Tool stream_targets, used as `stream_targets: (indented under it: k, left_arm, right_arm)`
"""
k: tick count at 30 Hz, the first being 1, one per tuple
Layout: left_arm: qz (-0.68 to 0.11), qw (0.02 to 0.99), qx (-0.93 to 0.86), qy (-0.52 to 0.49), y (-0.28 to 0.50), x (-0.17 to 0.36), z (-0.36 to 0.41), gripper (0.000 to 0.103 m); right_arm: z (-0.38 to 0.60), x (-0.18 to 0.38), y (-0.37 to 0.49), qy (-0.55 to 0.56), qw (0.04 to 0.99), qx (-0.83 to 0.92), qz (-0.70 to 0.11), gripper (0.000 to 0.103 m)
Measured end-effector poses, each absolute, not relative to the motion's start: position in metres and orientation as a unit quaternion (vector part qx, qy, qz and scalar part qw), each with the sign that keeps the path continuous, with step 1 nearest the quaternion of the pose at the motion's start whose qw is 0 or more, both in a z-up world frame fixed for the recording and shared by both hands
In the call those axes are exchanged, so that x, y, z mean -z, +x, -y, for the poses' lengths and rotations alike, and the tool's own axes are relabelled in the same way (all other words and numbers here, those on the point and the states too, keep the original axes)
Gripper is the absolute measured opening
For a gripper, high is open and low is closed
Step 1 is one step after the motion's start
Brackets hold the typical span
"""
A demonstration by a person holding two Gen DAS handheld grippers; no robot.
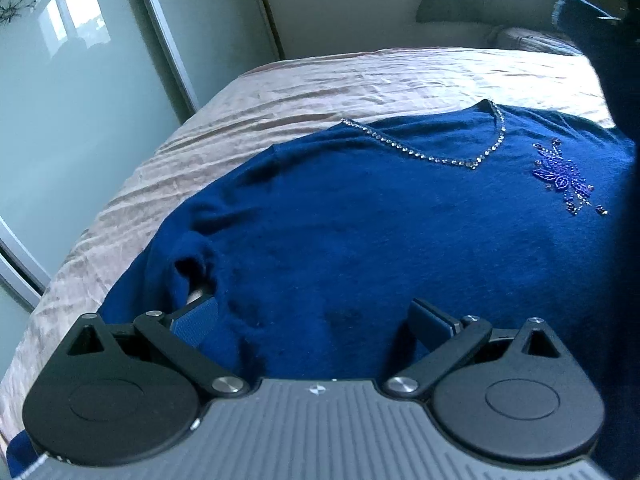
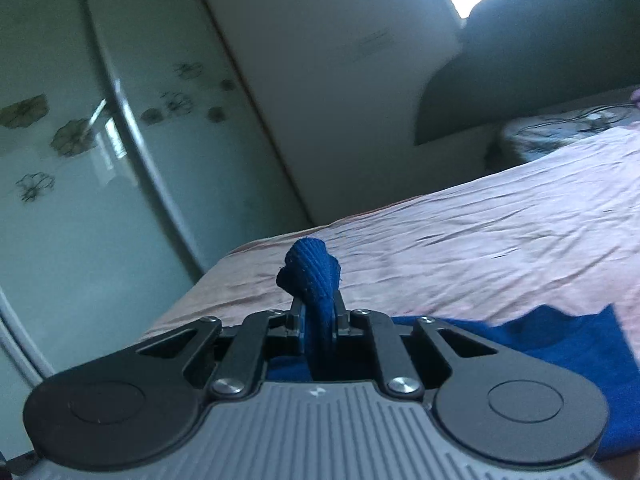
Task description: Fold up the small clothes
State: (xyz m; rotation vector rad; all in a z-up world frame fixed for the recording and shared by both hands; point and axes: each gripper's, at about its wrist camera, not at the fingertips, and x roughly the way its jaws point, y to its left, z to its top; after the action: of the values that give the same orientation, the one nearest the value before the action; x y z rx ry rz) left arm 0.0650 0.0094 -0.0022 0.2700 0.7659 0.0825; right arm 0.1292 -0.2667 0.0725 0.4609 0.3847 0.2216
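Both wrist views close, low, sharing bed (image 1: 280,92), perhaps wardrobe (image 2: 60,200)

One blue sweater (image 1: 360,216) is counted, spread on one bed (image 1: 280,88), with one beaded motif (image 1: 560,174) at its 2 o'clock. Two hand-held grippers are counted: the left hand-held gripper (image 1: 316,314) and the right hand-held gripper (image 2: 318,312). Two wardrobe doors (image 2: 80,160) are seen at 9 o'clock.

no readable text or labels, perhaps lost to blur
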Motion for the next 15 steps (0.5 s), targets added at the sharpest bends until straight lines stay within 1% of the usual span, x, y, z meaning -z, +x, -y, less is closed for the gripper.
stream_targets:
  k: [15]
  left_arm:
    - [-0.377, 0.917, -0.044, 0.123, 0.066, 0.006, -0.020, 0.103]
  right_arm:
    - [0.180, -0.079, 0.157, 0.186, 0.942, -0.181, -0.212, 0.011]
